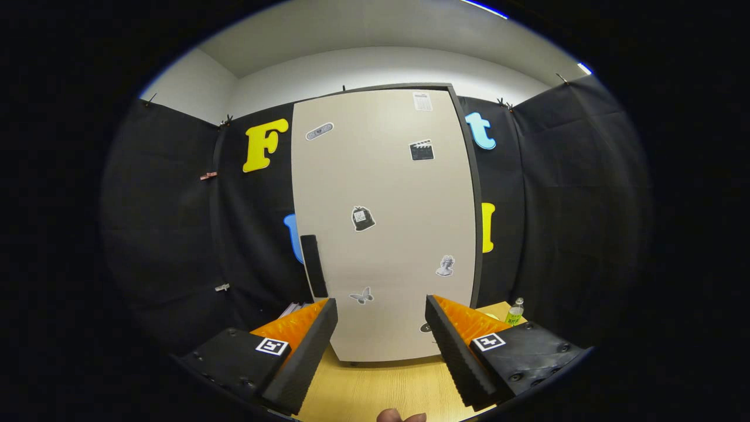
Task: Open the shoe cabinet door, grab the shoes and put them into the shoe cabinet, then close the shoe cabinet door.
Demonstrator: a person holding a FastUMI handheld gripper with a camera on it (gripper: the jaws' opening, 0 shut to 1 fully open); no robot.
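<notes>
My gripper has its fingers spread wide, holding nothing, with the shoe cabinet door straight ahead beyond them and lying flush shut. The dark handle runs upright along the door's edge just beyond my left finger. I see no shoes from here, and a shut door fits either shoes waiting outside or shoes stowed inside, so I won't commit to which. If the door is to be pulled, I'd want the handle centred between the jaws, approached square so both fingers meet it evenly, then drawn along the hinge's arc, not straight back. I think the hinge sits on the far side from the handle, though the fisheye bends that edge. The small bottle beyond my right finger stands on the wooden table, clear of the swing.
</notes>
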